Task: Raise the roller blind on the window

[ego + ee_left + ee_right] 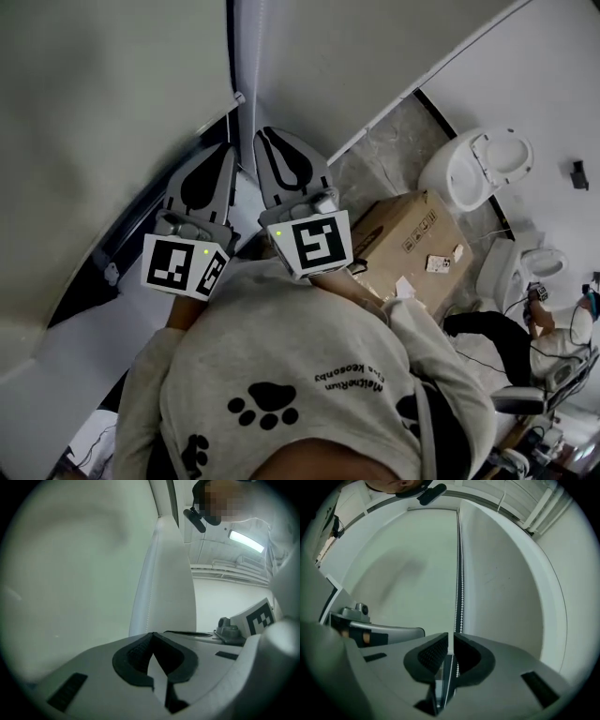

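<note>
The off-white roller blind (103, 112) fills the upper left of the head view, with a dark strip of window (141, 234) under its lower edge. Both grippers point up at it, side by side. In the right gripper view the bead chain (459, 573) hangs down the blind's (408, 564) right edge and runs into a narrow slit between the jaws of my right gripper (451, 634) (267, 133); the pads stand just off it. My left gripper (151, 634) (229, 147) is shut, its tips meeting with nothing seen between them, beside a white upright strip (164, 573).
The white window reveal (506, 583) rises to the right of the chain. On the floor to my right are a cardboard box (412, 234) and two white toilets (478, 164) (534, 267). A lit ceiling lamp (246, 541) shows behind.
</note>
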### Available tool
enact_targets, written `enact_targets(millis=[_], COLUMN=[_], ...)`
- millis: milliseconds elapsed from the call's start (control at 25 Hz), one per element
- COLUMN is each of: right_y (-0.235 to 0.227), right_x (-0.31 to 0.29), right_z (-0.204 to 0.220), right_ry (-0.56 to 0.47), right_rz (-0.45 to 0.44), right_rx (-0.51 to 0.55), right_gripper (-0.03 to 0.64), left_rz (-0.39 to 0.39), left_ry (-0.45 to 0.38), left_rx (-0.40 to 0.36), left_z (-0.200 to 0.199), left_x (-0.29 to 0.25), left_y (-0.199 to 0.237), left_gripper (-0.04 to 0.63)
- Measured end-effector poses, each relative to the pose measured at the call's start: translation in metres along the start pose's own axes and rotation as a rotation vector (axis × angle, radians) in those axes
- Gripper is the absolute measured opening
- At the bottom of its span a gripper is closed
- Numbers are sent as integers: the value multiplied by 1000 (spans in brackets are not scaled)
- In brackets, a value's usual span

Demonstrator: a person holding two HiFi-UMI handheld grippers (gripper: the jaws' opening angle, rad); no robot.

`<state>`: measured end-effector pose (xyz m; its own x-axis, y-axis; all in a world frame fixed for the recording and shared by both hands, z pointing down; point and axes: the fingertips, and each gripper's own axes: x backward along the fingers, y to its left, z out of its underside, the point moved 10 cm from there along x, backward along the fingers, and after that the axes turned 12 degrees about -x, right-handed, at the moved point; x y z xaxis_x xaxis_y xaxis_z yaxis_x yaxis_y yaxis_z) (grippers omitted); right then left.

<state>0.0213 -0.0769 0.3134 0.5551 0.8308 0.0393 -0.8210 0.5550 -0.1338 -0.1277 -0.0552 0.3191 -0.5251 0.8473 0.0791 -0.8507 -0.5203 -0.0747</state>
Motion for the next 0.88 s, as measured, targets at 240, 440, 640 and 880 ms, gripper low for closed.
enact_targets(millis=[240, 440, 640, 880], right_y=[-4, -13, -13, -15], right_x=[-25, -49, -57, -70], right_z=[3, 2, 2, -10], right_ry=[8, 12, 21, 35], right_rz=[78, 112, 125, 110], right_rx=[-33, -62, -67, -71], right_gripper=[123, 123, 87, 14], left_rz=[52, 70, 82, 90], left_ry=[0, -3, -4, 7], left_rx=[12, 17, 20, 14], left_z=[3, 4, 5, -8], left_x=[-5, -10, -14, -22], left_y=[20, 30, 36, 43], left_gripper=[6, 6, 6, 6])
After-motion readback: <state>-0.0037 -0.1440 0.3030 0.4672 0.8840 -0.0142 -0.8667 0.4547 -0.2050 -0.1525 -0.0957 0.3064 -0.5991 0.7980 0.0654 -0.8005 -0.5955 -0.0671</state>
